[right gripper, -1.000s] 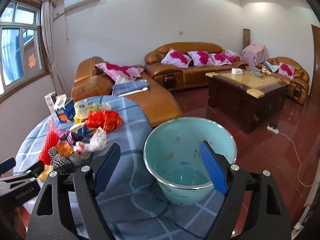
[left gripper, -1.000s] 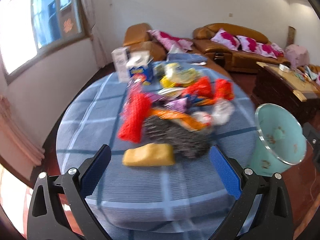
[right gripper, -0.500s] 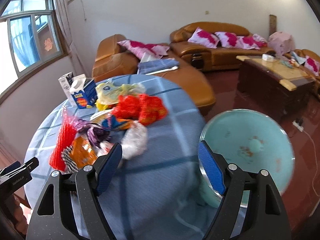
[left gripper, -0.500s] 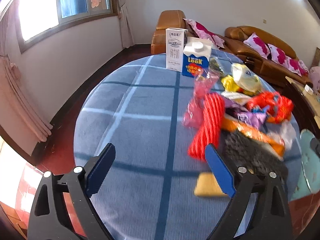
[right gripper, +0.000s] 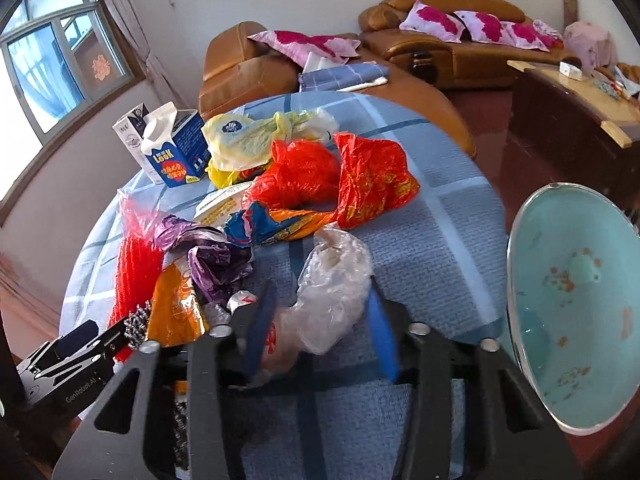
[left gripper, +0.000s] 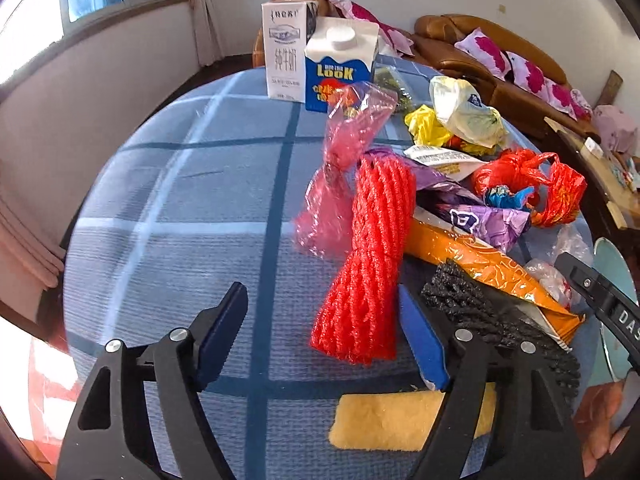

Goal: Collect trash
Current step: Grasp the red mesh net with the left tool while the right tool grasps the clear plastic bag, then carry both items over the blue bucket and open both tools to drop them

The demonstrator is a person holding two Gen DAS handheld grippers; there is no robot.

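Trash lies heaped on a round table under a blue checked cloth [left gripper: 180, 200]. My left gripper [left gripper: 320, 340] hangs low over the near edge of the heap with its jaws closing. The lower end of a red foam net [left gripper: 368, 264] lies between them, close to the right pad, with a gap on the left. My right gripper [right gripper: 320, 334] is closing too, and its blue pads meet both sides of a crumpled clear plastic bag [right gripper: 332, 296]. A teal bucket [right gripper: 580, 320] tilts at the table's right edge.
Behind the heap stand a blue milk carton [left gripper: 340, 68] and a white carton [left gripper: 284, 52]. A yellow sponge [left gripper: 392, 420], a black net [left gripper: 480, 312], an orange wrapper [left gripper: 480, 264], a purple wrapper [right gripper: 216, 264] and red bags [right gripper: 340, 176] lie around. Sofas and a wooden coffee table [right gripper: 572, 108] stand beyond.
Both grippers came down and closer to the heap. The right one swung left from the bucket onto the clear bag. Both pairs of jaws narrowed, the right far more.
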